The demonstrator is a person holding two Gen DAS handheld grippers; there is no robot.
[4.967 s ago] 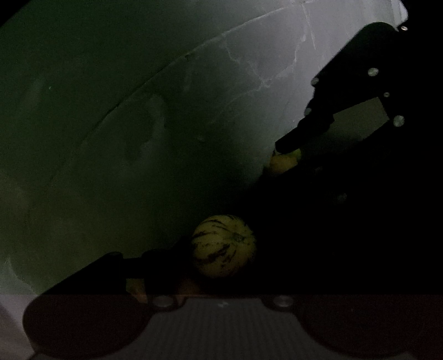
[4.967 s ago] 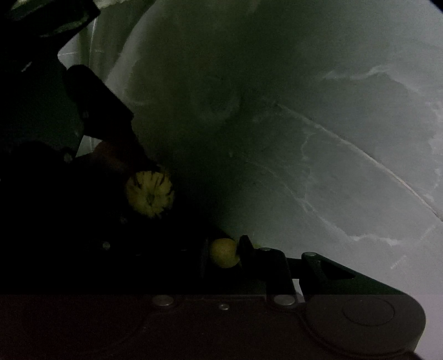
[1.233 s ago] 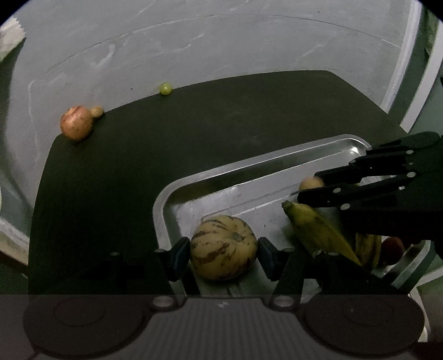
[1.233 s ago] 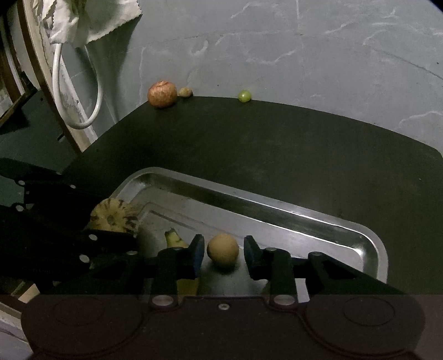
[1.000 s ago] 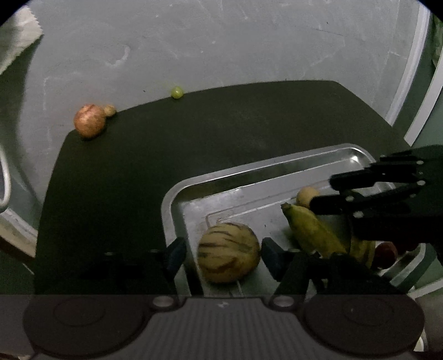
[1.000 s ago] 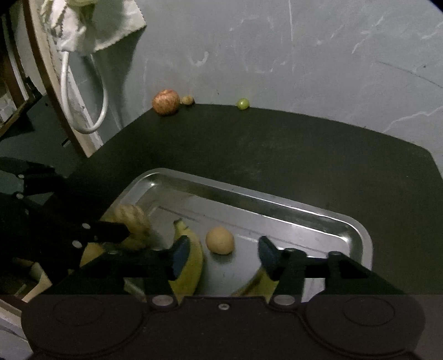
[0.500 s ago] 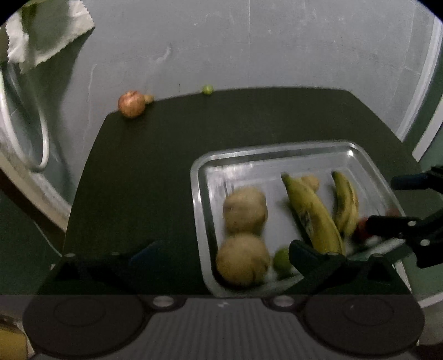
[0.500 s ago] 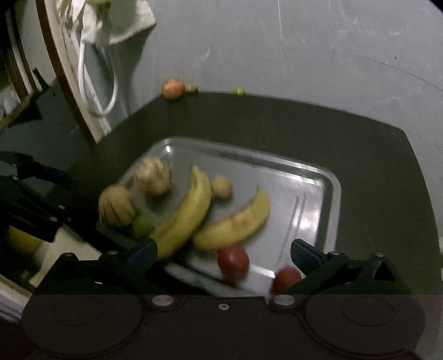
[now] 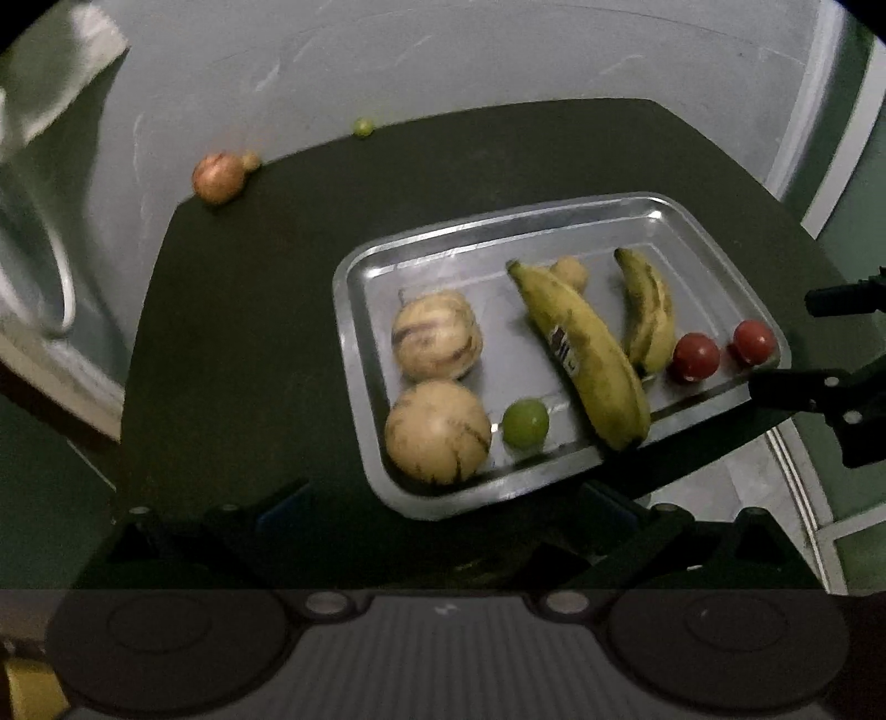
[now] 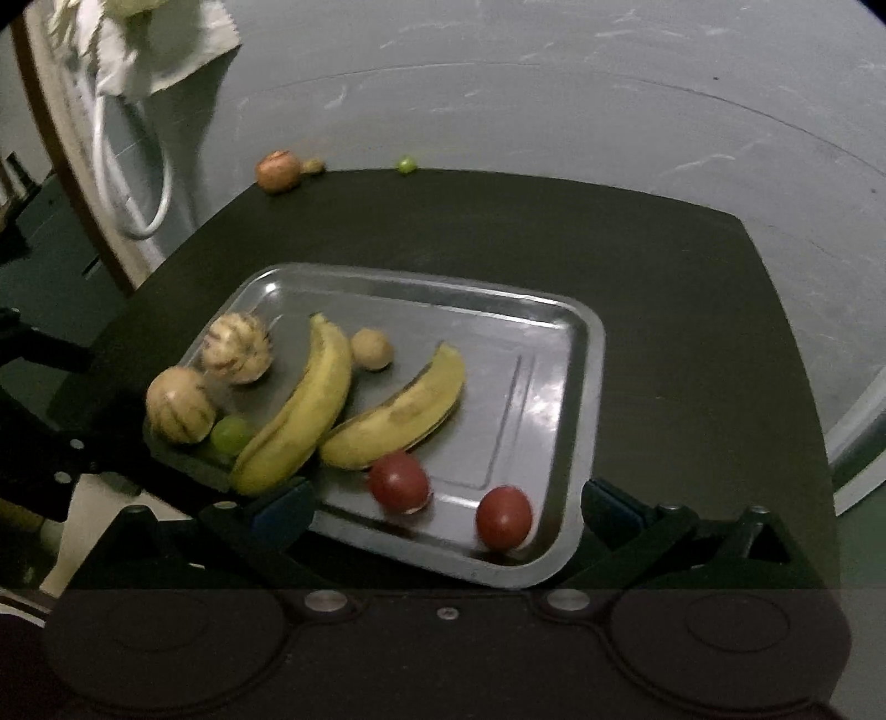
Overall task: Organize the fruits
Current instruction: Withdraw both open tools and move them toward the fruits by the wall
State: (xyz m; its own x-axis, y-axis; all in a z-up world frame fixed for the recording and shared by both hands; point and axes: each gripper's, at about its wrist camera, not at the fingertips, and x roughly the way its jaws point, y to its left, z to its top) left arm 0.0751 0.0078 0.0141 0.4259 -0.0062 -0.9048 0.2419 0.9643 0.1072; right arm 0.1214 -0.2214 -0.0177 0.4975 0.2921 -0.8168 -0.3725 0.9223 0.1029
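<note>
A steel tray (image 9: 354,310) (image 10: 587,387) sits on a black table. It holds two striped melons (image 9: 436,335) (image 10: 237,348), two bananas (image 9: 587,354) (image 10: 304,410), a green fruit (image 9: 525,423) (image 10: 230,435), a small brown fruit (image 9: 570,272) (image 10: 372,349) and two red fruits (image 9: 695,357) (image 10: 398,481). My left gripper (image 9: 443,515) is open and empty above the tray's near edge. My right gripper (image 10: 448,509) is open and empty over the tray's near edge; its fingers (image 9: 830,382) show at the right of the left wrist view.
An apple (image 9: 217,178) (image 10: 278,170), a small brown fruit (image 9: 252,162) (image 10: 314,166) and a green fruit (image 9: 362,127) (image 10: 406,164) lie along the table's far edge. A grey floor lies beyond. A white cloth (image 10: 149,39) and hose (image 10: 130,183) hang at the left.
Both grippers let go of their fruit in the tray, opened wide and pulled back and up. The whole tray has come into view.
</note>
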